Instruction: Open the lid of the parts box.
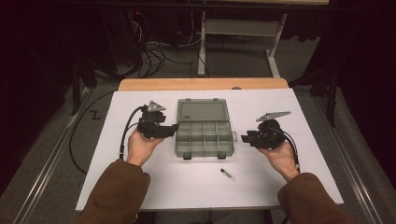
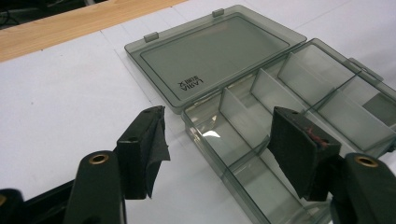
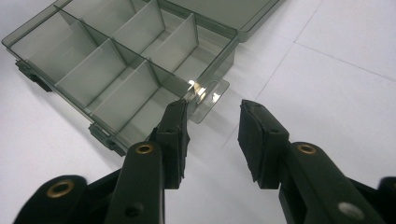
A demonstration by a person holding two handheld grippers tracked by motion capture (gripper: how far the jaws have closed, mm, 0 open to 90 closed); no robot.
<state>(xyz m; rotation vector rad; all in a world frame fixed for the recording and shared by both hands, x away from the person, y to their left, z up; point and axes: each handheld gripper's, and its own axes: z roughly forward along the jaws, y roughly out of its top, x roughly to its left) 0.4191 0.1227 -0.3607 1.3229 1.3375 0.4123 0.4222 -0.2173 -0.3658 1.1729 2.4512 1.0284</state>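
On white tabletop (image 1: 140, 186), smoky translucent plastic organiser box (image 1: 204, 135) (lid flat); left hand-held gripper (image 1: 173, 128), right hand-held gripper (image 1: 245, 138), both spread

The only writing I can find is a small black print on the open lid (image 2: 210, 51) of the organiser box (image 2: 299, 107), ahead of my left gripper (image 2: 219, 140) and a little beyond its jaws. It sits near the lid's hinge edge and lies turned away from me, upside down as I look at it. It seems to be a short brand word over a smaller line, but I cannot read the letters.
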